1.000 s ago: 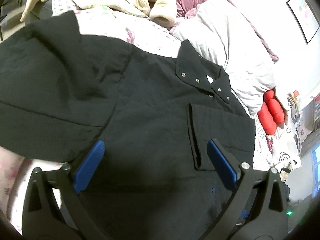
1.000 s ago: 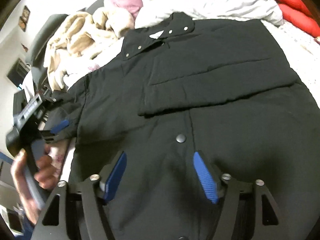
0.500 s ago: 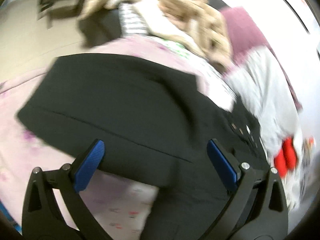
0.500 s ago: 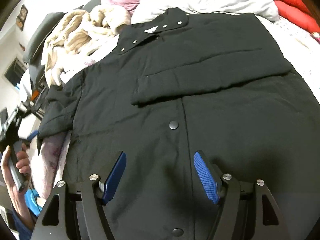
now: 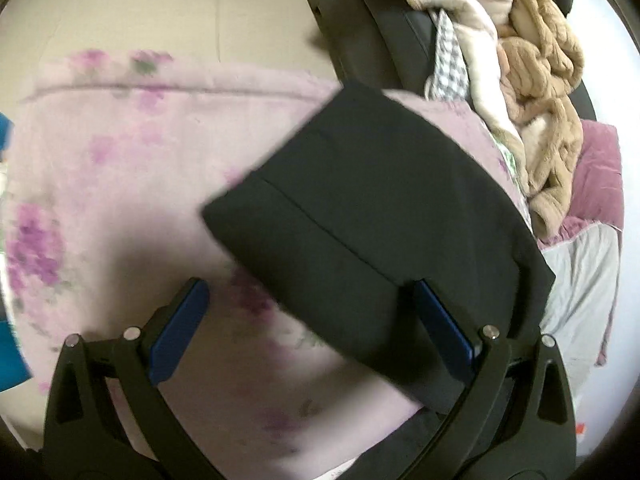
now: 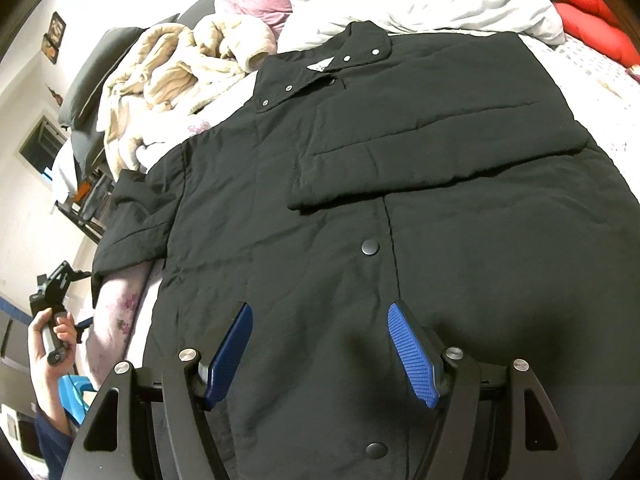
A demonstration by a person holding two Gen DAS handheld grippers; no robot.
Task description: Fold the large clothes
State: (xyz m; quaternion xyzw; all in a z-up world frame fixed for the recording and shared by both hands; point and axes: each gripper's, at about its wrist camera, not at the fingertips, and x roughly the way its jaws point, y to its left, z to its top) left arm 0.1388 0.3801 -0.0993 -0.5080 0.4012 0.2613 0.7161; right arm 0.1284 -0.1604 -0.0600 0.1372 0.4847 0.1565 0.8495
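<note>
Jacket (image 6: 360,208) lies spread flat on bed (image 5: 120,160), one sleeve (image 6: 420,160) folded across chest, other sleeve (image 5: 360,240) loose mid-frame; left tongs (image 5: 312,328) and right tongs (image 6: 320,352) both spread, gripping nothing; next, I judge: pinch loose cuff, fold inward.

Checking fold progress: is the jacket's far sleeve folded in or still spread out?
Folded in: that sleeve lies across the jacket's chest, cuff near the front snaps.

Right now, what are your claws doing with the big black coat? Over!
Both claws open, empty: left claw by the loose sleeve, right claw over the coat. One sleeve folded across, the other still out. Beige blanket nearby, not blocking.
</note>
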